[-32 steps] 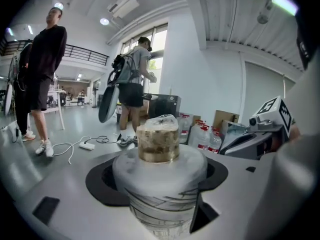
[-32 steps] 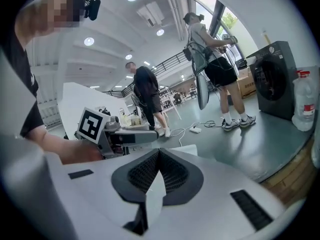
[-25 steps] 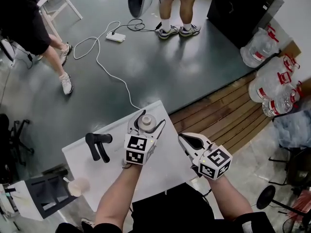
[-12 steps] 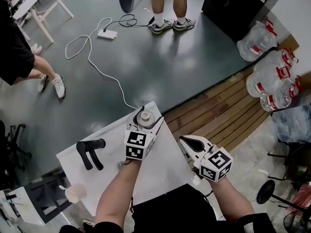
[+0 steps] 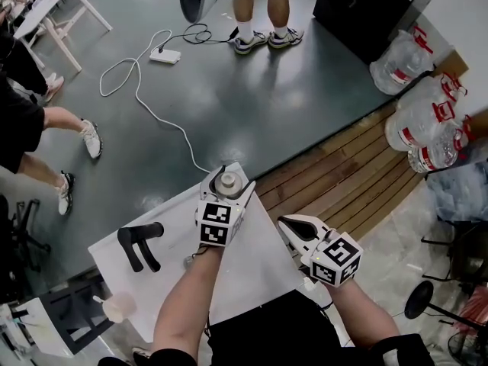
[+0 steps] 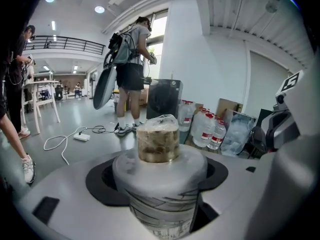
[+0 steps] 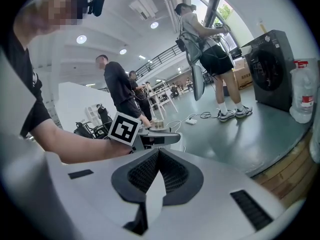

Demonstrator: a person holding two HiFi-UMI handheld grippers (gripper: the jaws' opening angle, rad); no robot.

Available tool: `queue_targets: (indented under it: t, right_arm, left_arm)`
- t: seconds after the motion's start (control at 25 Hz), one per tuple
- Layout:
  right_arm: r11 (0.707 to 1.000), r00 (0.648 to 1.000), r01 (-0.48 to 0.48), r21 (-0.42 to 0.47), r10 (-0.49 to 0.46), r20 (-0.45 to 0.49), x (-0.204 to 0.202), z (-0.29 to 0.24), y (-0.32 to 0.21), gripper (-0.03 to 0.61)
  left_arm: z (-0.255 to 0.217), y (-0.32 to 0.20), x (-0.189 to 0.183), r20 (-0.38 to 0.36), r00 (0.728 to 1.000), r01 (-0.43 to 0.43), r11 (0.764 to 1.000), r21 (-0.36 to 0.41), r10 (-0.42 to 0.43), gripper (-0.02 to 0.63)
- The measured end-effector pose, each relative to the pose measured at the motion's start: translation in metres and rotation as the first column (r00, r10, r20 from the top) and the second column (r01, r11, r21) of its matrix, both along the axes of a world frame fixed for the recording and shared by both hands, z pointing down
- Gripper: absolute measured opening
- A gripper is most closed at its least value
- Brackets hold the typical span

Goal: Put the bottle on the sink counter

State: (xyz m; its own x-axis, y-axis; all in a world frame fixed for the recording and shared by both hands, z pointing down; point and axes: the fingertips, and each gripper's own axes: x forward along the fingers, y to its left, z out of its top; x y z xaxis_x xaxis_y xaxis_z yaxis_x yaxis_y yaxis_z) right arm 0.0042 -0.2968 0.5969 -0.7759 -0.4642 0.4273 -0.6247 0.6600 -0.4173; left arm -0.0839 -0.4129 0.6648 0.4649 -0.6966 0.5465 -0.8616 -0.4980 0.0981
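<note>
the carrying step seemed in hand: the left tool (image 5: 230,178) was clamped round the bottle (image 6: 159,181), which stood upright between its jaws at the far corner of the white desk (image 5: 252,269). the right tool (image 5: 294,227), pinched together and empty, was just beside it. next, the bottle likely needed setting down upright before release.

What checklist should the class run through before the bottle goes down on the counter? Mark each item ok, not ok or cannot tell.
1. Jaws of the left gripper clamp the bottle: ok.
2. Bottle upright: ok.
3. Jaws of the right gripper shut, empty, apart from bottle: ok.
4. Bare counter beside the tap: ok.
5. Gap between bottle and counter: cannot tell.
</note>
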Motion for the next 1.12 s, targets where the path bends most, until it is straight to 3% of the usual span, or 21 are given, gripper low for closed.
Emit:
queue_targets:
  t: [0.6, 1.12]
  right_arm:
    - [1.000, 1.000, 0.019, -0.022, -0.019, 0.005, -0.002, 0.006, 0.000, 0.015]
    - [0.999, 0.999, 0.044, -0.032, -0.043, 0.016, -0.001, 0.006, 0.003, 0.015]
  left_arm:
    - [0.002, -0.004, 0.003, 0.058, 0.997, -0.045, 0.999, 0.025, 0.044, 0.345]
    - [0.006, 0.007, -0.004, 0.126, 0.990, -0.054, 0.998, -0.026, 0.056, 0.345]
